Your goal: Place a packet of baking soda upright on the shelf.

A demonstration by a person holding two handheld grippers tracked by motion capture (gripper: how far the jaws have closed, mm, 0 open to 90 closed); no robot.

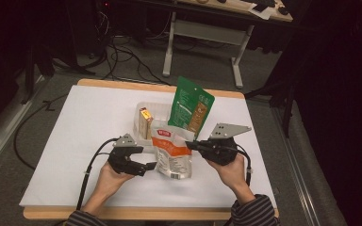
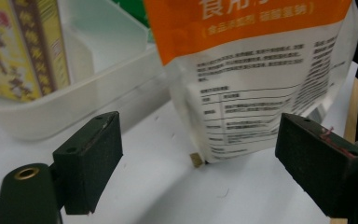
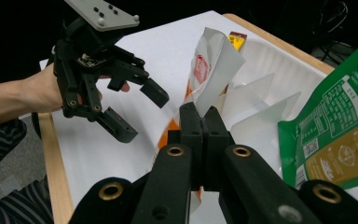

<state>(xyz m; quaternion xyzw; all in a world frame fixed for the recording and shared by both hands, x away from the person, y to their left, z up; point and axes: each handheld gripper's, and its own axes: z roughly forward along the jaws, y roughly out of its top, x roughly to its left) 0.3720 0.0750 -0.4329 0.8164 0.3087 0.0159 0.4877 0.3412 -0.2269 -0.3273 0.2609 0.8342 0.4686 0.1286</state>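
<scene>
An orange-and-white pouch stands tilted on the white table, just in front of a clear plastic tray. My right gripper is shut on the pouch's white upper edge. My left gripper is open to the left of the pouch, whose lower corner sits ahead of its jaws without touching them. In the tray stand a yellow box and a green pouch.
The white table top has a wooden rim along its edges. Behind it on the floor are a desk with white legs and loose cables. Both sleeves come in at the near edge.
</scene>
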